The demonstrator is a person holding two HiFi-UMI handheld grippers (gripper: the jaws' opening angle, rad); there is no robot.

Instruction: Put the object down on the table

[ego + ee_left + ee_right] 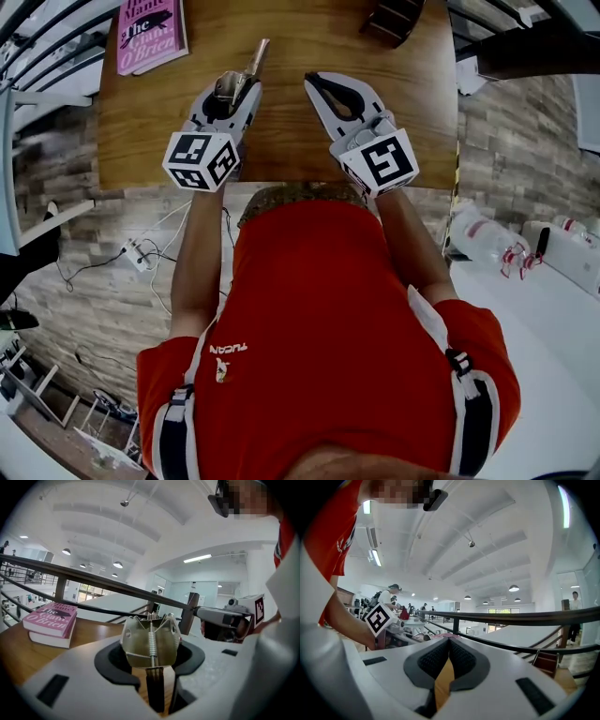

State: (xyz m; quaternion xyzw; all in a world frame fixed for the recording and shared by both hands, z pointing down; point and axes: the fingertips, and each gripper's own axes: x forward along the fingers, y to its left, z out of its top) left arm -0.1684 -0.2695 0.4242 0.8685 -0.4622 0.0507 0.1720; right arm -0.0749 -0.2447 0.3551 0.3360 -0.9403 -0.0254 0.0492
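Note:
A metal tool with a coil spring (151,639) sits between the jaws of my left gripper (152,651), which is shut on its body. In the head view its slim metal handle (256,56) sticks out past my left gripper (230,89), slanting up and to the right over the wooden table (281,141). I cannot tell whether the tool touches the tabletop. My right gripper (316,82) hovers beside it on the right. Its jaws are shut, tips together, with nothing between them (447,641). The right gripper also shows at the right edge of the left gripper view.
A pink book (150,33) lies at the table's far left corner; in the left gripper view it tops a small stack (50,620). A dark chair back (394,19) stands at the far edge. A railing runs behind the table. Bottles (487,239) stand on a white surface to the right.

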